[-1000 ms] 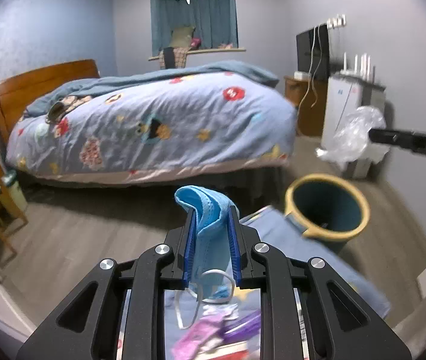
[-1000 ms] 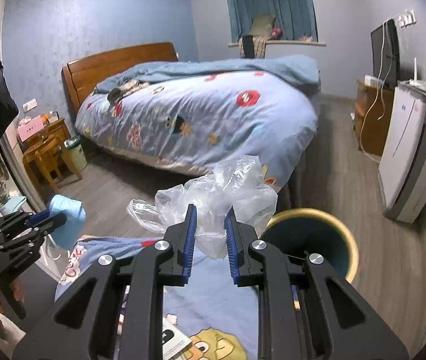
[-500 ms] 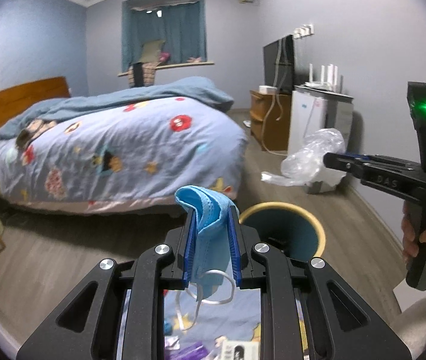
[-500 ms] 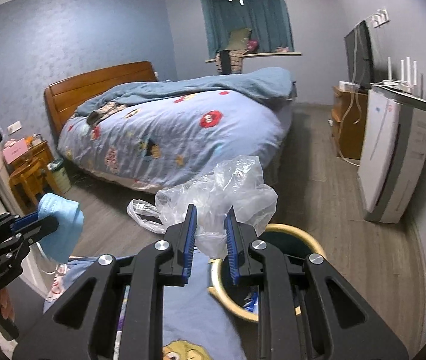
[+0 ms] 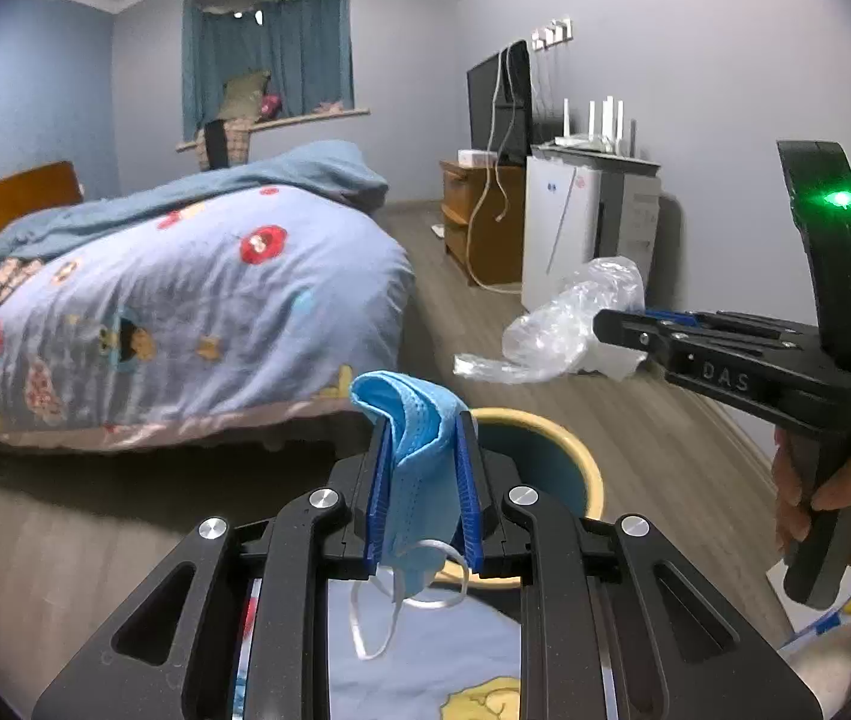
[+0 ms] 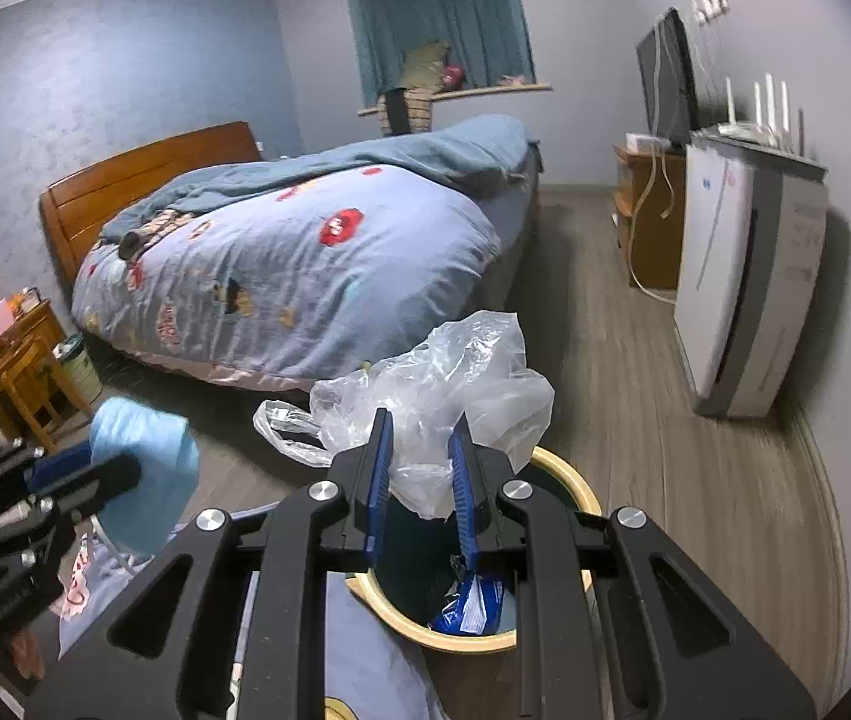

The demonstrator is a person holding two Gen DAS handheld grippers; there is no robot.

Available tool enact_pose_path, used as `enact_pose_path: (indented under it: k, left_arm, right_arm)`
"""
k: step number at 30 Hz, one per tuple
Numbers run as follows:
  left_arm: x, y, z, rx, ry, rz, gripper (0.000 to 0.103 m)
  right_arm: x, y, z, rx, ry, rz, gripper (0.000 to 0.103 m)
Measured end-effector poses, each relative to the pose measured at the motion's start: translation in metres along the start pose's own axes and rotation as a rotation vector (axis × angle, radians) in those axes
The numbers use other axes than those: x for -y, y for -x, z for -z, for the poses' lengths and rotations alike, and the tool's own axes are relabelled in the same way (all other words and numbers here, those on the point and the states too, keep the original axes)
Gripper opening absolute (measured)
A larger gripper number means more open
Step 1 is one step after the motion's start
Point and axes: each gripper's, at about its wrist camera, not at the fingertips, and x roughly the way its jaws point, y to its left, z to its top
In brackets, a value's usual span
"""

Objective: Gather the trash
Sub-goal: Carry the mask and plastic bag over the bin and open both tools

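Observation:
My left gripper (image 5: 422, 426) is shut on a blue face mask (image 5: 419, 450), whose white ear loop hangs below. It also shows at the left of the right wrist view (image 6: 143, 468). My right gripper (image 6: 422, 420) is shut on a crumpled clear plastic bag (image 6: 443, 378), held directly above the teal bin with a yellow rim (image 6: 569, 480). In the left wrist view the bag (image 5: 563, 324) hangs up and right of the bin (image 5: 545, 456). A blue wrapper (image 6: 473, 600) lies inside the bin.
A bed with a blue patterned quilt (image 5: 173, 294) fills the left. A white air purifier (image 6: 743, 288) and a wooden cabinet (image 5: 473, 228) stand along the right wall. A blue cartoon cloth (image 5: 425, 672) lies under both grippers. Small wooden furniture (image 6: 23, 372) stands far left.
Both grippers have swung right toward the bin, each keeping its load. The plastic bag has come over the bin's opening; the mask has come close to the bin's near rim.

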Motion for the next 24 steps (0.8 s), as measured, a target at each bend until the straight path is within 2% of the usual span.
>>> enact_pose_path:
  k: [12, 18, 24]
  left_arm:
    - [0.0, -0.06, 0.02, -0.107, 0.006, 0.028, 0.022]
    - [-0.006, -0.095, 0.032, -0.171, 0.016, 0.013, 0.022]
    - [-0.006, -0.12, 0.039, -0.211, 0.024, 0.01, 0.022]
  right_arm:
    - [0.021, -0.07, 0.021, -0.13, -0.082, 0.099, 0.018]
    - [0.038, -0.093, 0.033, -0.181, -0.127, 0.156, 0.018]
    - [0.055, -0.116, 0.046, -0.246, -0.148, 0.175, 0.018]
